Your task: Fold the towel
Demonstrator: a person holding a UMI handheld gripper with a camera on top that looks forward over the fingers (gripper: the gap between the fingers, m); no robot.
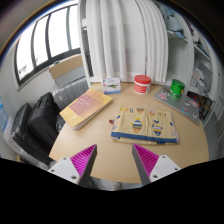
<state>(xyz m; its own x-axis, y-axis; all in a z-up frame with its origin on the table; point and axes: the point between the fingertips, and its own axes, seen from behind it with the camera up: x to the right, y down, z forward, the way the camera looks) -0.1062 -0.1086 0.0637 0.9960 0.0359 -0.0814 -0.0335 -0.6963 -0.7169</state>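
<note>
— Looking down from well above the bench [150, 150], we have the claw [114, 164] spread wide, pink pads [82, 158] apart and holding nothing. Where is the towel?

— We judge it is the patterned cloth, the towel [143, 124], lying flat near the middle of the bench, slightly toward its right edge, well beyond the fingers.

— So how do we do this well?

— We should probably descend toward its near edge, pinch one corner cleanly, and lift only one layer before carrying it across.

— What else shares the surface?

— A wooden board [86, 107] sits toward the left edge; a red container [143, 84] and a green cup [177, 88] stand along the far edge. Windows [45, 40] and a white curtain [125, 38] lie behind, and a dark chair [30, 122] stands beside the left edge.
</note>
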